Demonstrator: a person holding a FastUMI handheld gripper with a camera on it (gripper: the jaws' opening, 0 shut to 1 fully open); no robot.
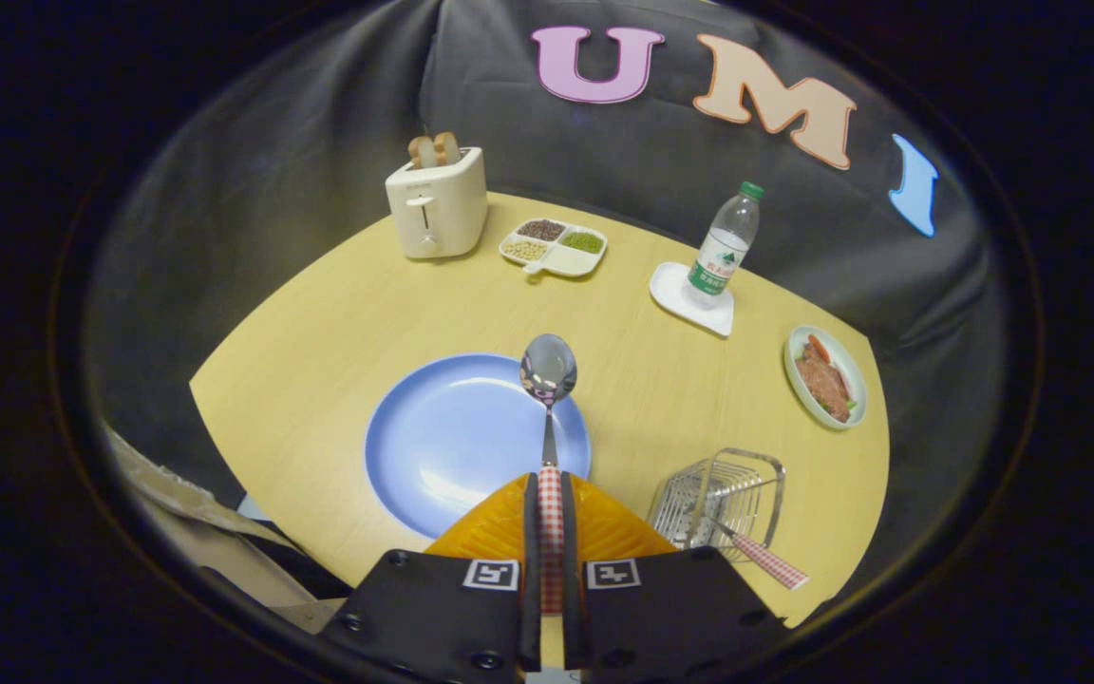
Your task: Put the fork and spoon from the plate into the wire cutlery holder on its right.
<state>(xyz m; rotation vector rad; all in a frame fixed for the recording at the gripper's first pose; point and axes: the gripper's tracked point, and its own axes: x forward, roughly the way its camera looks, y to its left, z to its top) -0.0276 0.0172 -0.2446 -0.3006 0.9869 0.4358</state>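
Gripper view
Fingers: the gripper (551, 503) has both fingers pressed together on the red-and-white checked handle of the spoon (548, 380).
Spoon: it points straight ahead from the fingers, its bowl hanging above the far right rim of the blue plate (443, 437).
Plate: bare of cutlery, just ahead of the fingers and to their left, well in from the desk's near edge.
Wire cutlery holder (720, 499): just right of the plate and of the fingers, near the desk's near edge; its open top faces up.
Fork (756, 556): its checked handle juts out of the holder toward the near edge, its tines inside the wire.
Desk (338, 323): bare wood lies between plate and holder and across the middle.
Far edge: a toaster (438, 201) with two bread slices, a divided dish of beans (555, 247), and a water bottle (724, 242) on a white coaster (689, 299).
Right edge: a small plate of food (824, 376), well apart from the holder.
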